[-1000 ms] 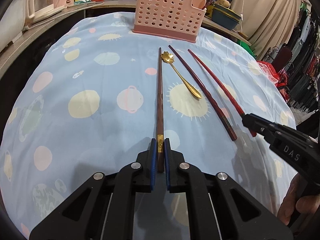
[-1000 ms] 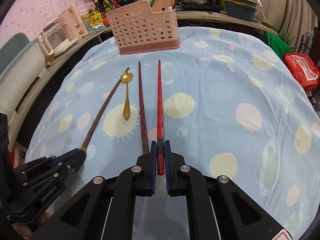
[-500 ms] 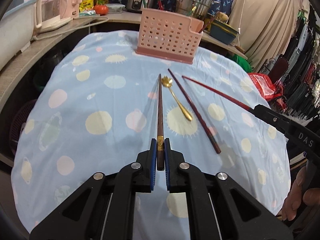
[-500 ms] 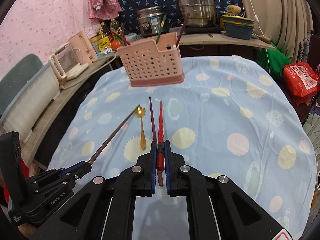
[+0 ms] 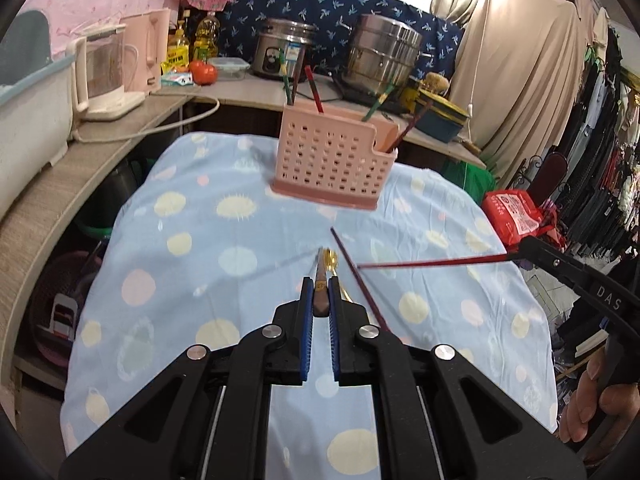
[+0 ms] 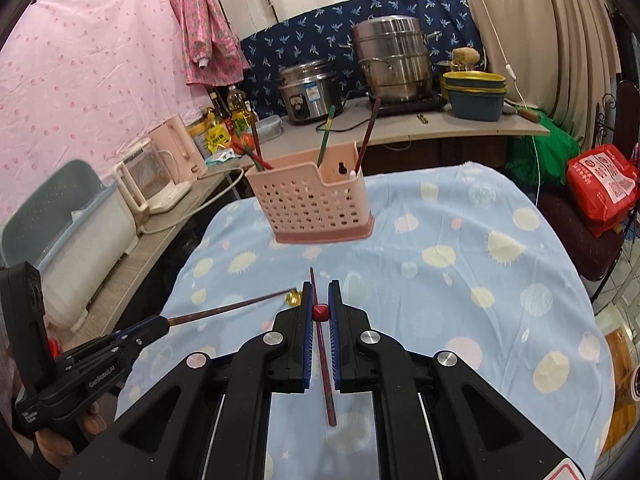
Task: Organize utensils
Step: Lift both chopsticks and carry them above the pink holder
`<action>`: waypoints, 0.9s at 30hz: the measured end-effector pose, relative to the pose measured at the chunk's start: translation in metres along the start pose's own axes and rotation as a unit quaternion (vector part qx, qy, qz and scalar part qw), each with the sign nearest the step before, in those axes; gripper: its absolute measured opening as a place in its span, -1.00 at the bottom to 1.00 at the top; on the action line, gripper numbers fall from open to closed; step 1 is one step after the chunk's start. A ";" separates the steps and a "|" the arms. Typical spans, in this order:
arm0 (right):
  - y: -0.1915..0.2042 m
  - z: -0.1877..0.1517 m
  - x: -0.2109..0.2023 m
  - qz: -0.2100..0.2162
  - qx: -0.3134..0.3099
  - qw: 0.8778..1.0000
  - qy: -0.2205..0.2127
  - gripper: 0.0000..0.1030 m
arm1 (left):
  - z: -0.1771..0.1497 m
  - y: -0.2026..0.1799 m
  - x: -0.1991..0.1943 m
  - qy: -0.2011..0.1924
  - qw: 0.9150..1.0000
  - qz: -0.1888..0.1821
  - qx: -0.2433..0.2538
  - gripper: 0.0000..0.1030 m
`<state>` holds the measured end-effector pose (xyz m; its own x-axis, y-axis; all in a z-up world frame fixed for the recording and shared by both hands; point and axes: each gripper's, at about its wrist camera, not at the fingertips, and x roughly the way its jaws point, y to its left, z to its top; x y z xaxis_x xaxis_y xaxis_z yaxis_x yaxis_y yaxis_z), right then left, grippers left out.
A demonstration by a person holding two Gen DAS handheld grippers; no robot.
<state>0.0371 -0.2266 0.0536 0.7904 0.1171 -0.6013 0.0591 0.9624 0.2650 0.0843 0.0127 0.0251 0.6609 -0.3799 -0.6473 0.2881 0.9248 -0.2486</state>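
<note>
Utensils are what I am sorting, and the job looks partly done. The pink basket [image 5: 334, 164] stands at the far side of the blue spotted cloth [image 5: 192, 280], and several sticks already poke up out of it, green and red ones among them, so I judge some pieces went in already.

My left gripper [image 5: 321, 300] is clenched on the brown chopstick [image 5: 321, 280], which points forward toward the basket and hangs above the cloth. My right gripper [image 6: 319, 312] is clamped on the red chopstick [image 6: 320, 313]; in its own camera I see mostly the square red butt end between the jaws, while the left camera shows its length slanting across, clear of the table.

What is left on the cloth, as far as I can see: the dark red chopstick [image 5: 356, 276] lying just right of my left gripper, and the gold spoon [image 5: 330, 258] beside it, mostly hidden behind my fingers [image 5: 306, 308]. The long dark stick running under my right jaws is probably that same dark red chopstick lying on the table, though the view there is too cramped to be sure.

So my reckoning is this: two chopsticks are in hand and need to travel to the basket and drop in, tips down. After that, one chopstick and the spoon wait to be picked up and put away.
</note>
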 end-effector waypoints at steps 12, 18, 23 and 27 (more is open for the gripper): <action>0.004 0.058 -0.005 0.013 -0.004 0.999 -0.042 -0.86 | 0.077 -0.006 -0.009 -0.057 0.998 0.003 0.019 -0.86; 0.009 0.096 0.000 0.015 -0.008 0.998 -0.065 -0.86 | 0.119 -0.012 -0.013 -0.090 0.995 0.001 0.031 -0.86; 0.017 0.134 0.006 0.016 -0.013 0.996 -0.090 -0.86 | 0.161 -0.017 -0.016 -0.124 0.992 -0.001 0.039 -0.86; 0.023 0.167 0.014 0.027 -0.008 0.994 -0.110 -0.86 | 0.197 -0.023 -0.016 -0.153 0.987 0.001 0.046 -0.86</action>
<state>0.1515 -0.2435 0.1771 0.9066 0.1133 -0.4065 0.0051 0.9603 0.2790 0.2035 -0.0067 0.1829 0.8357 -0.3804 -0.3961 0.3391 0.9248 -0.1728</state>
